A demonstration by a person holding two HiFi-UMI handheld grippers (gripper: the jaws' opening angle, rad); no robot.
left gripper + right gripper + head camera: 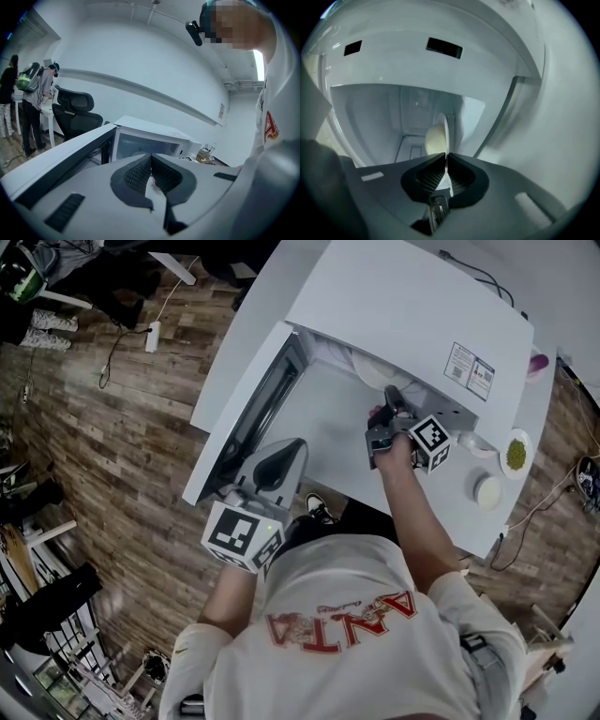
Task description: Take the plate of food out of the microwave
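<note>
Wood-plank flooring surrounds a white table point(234, 343) in the head view, and the microwave point(412, 315) stands on it with its door point(253, 404) swung wide towards the table's left edge. The right gripper point(392, 401) reaches into the open cavity, while the left gripper point(279, 454) hangs low outside, near the door's outer corner. A small dish of something green point(516, 453) sits by the table's right edge, close to where a withdrawn load would probably swing. In the left gripper view, the left gripper point(151, 161) has its jaws pressed together on nothing that I can make out, so it offers no support. In the right gripper view, the right gripper point(446, 166) is clamped on the near rim of the plate point(446, 129), which is still inside the cavity and carries a pale mound of food point(433, 138). The pinch takes only a thin strip of rim at one side. The far, loaded part may droop or pivot as it comes out, letting the food slide off or the rim slip from the pads. A tilted plate could also catch the cavity's front lip.
</note>
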